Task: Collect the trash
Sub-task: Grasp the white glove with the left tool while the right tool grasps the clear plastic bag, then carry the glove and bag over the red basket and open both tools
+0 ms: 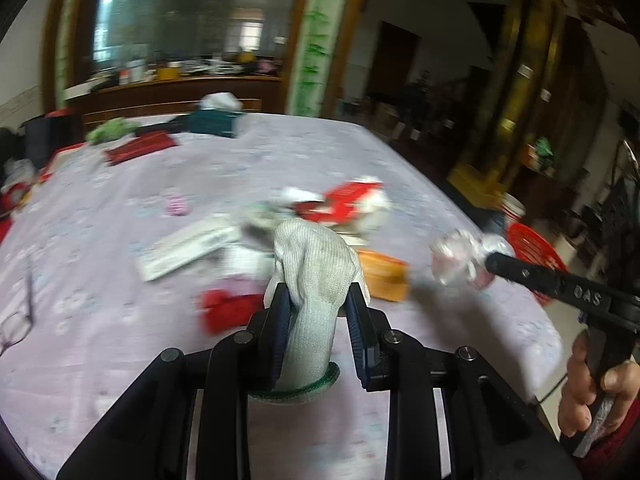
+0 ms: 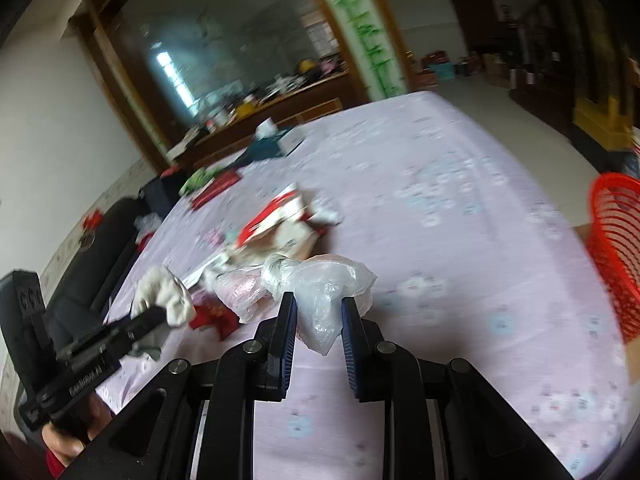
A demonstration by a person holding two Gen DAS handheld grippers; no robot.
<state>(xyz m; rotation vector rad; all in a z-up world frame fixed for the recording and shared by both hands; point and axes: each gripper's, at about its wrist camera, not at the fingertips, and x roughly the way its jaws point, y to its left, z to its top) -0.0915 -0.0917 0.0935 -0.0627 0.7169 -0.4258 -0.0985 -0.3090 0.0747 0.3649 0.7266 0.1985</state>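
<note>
Holding one piece of rubbish apiece, both grippers sit above the lilac floral cloth of the worktop [image 1: 120, 360] with the main litter heap not yet cleared. The left gripper [image 1: 318, 312] is clamped on a white knitted work glove [image 1: 316, 268], whose green-edged cuff hangs down between the blue pads, while the right gripper [image 2: 319, 318] pinches a crumpled clear plastic bag [image 2: 320, 280] by a thin fold only. That shallow hold looks like the weakest point: thin film is slippery, and a quick swing toward the red slatted basket [image 2: 616, 256], which stands off the worktop's right edge, could let the bag slide free and drop on the floor short of the rim. The glove is floppy and its loose end could drag across the heap below, where a red and white carton [image 1: 348, 200], an orange packet [image 1: 384, 276], a flat white wrapper [image 1: 188, 246] and a red scrap [image 1: 228, 308] lie close together, knocking something off. A pair of spectacles [image 1: 18, 316] lies near the left edge and, being no rubbish, could be swept up by mistake. Both views are smeared with blur, which suggests fast movement and makes misjudging the basket's mouth more likely. The teal tissue box [image 1: 214, 122] stands well apart at the far end.
</note>
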